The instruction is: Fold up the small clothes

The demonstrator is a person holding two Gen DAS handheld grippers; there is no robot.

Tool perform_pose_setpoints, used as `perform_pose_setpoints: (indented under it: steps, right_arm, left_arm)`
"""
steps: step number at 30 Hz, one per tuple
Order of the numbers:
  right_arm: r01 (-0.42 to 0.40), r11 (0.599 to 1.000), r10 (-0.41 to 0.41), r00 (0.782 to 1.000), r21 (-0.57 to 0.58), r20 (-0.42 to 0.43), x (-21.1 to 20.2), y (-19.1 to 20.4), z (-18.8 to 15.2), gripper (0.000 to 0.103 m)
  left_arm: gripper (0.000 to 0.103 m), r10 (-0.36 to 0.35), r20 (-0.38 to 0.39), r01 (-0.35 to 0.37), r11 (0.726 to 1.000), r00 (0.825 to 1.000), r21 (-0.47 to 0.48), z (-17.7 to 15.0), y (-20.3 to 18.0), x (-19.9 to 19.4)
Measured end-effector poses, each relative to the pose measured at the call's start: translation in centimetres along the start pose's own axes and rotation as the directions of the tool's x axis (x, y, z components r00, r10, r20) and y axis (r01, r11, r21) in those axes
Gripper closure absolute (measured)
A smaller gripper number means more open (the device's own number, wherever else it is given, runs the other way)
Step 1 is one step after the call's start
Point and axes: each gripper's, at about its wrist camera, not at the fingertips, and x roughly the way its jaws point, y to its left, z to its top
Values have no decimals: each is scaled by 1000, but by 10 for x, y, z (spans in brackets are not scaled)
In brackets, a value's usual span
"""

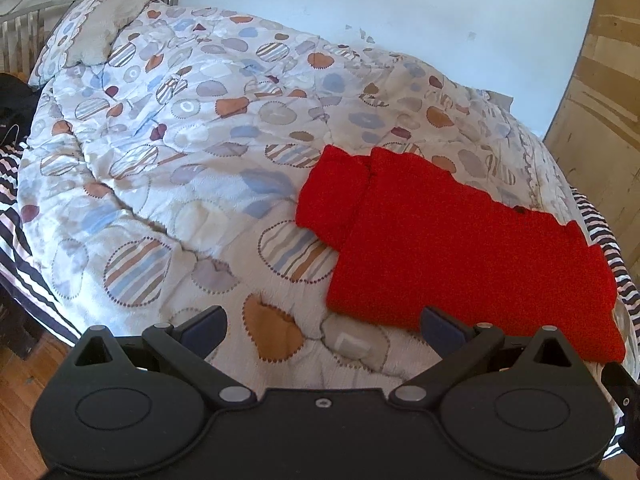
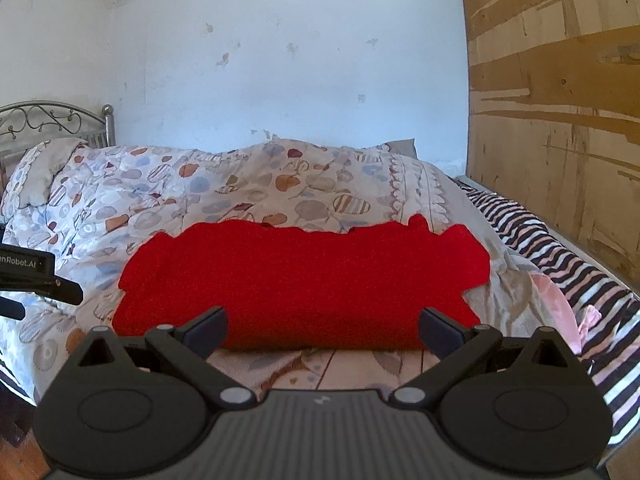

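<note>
Red garment (image 2: 296, 280) flat on the quilt (image 1: 160, 168) near the foot end of the bed, partly folded into a rough rectangle. Long axis crosswise to the right hand-held gripper (image 2: 323, 330), running left to right. Near hem just ahead of right fingertips, centred between them. Left hand-held gripper (image 1: 323, 328) offset to the garment's left: cloth ahead and to its right, one sleeve-like flap (image 1: 332, 196) projecting leftward. Both hand-held grippers spread wide, nothing held. Right judged nearer and squarer to the near edge. Fabric fuzzy, knit-like, thick, edges wavy; likely soft, draping, slow to crease. Quilt puffy, wrinkled, patterned with circles; uneven support under the fold.
</note>
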Motion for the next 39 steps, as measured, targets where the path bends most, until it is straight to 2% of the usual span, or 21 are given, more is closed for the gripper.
perform_pose_setpoints:
  steps: [10, 21, 26, 29, 32, 34, 39]
  right_arm:
    - [7, 1000, -7, 999, 0, -34, 14, -6, -6, 0]
    - [-1, 999, -1, 1000, -47, -26, 63, -11, 5, 0]
    - [-5, 998, 5, 1000, -67, 6, 95, -13, 18, 0]
    - [-32, 998, 33, 999, -61, 15, 113, -15, 22, 0]
    - [-63, 996, 64, 998, -64, 11, 129, -17, 23, 0]
    - [-74, 994, 75, 997, -76, -1, 138, -16, 21, 0]
    - [-87, 992, 84, 996, -90, -43, 151, -11, 8, 0]
  left_arm:
    - [1, -20, -57, 19, 1000, 998, -24, -7, 3, 21]
    - [1, -151, -76, 139, 980, 986, -142, -6, 8, 63]
    - [1, -247, -85, 222, 948, 965, -227, 0, 12, 84]
    - [1, -351, -75, 318, 905, 933, -282, -1, 12, 93]
    - [1, -416, -72, 377, 874, 906, -308, -3, 8, 102]
    - [1, -419, -72, 377, 870, 905, -317, -4, 5, 109]
    - [1, -386, -45, 348, 872, 921, -344, -1, 1, 125]
